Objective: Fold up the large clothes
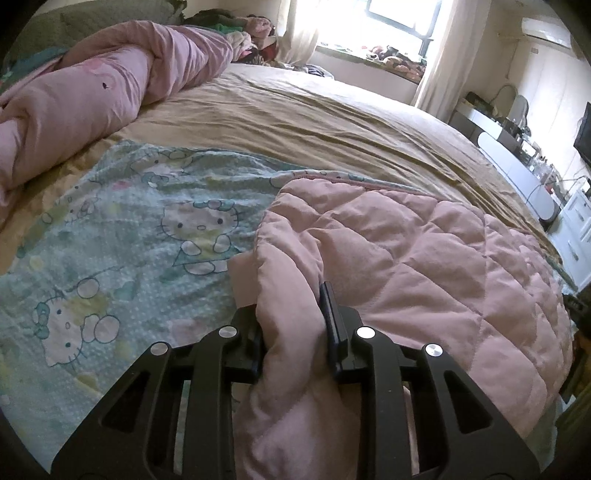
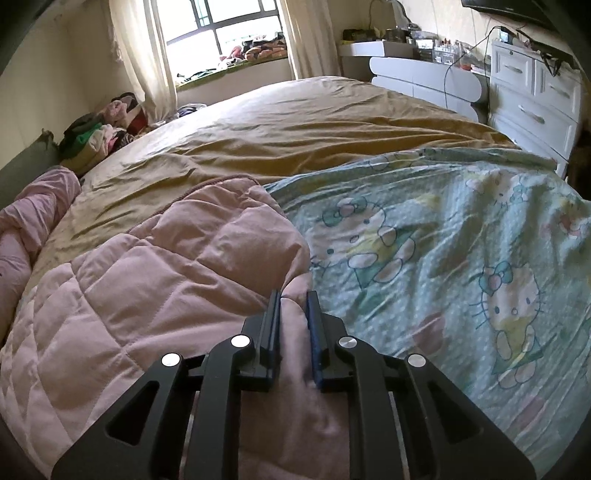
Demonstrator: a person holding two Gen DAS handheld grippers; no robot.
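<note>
On the far left of the left wrist view a rumpled pink cotton duvet [image 1: 110, 96] lies bunched along the head side of the wide bed with its tan sheet [image 1: 314, 110]. Nearer the camera, the mint-green quilt face printed with white cartoon cats [image 1: 147, 229] is spread flat on that tan sheet. To the right of the printed face, the pale pink quilted underside of the same quilt [image 1: 424, 258] is folded over on top of it. The black left gripper [image 1: 291, 314] pinches a thick fold of this pink quilted fabric, its fingers drawn narrow with the cloth bulging between them. Beyond the bed's far edge stands a bright window with cream curtains [image 1: 391, 22].

In the right wrist view the order is mirrored: the pink quilted underside [image 2: 147, 273] lies left, over the tan sheet [image 2: 295, 125], and the cat-printed face [image 2: 461, 251] stretches away to the right. The black right gripper [image 2: 291, 306] clamps the pink edge just where it meets the print, fingers narrow. Past the bed's right side stands a white chest of drawers [image 2: 535, 96].
</note>
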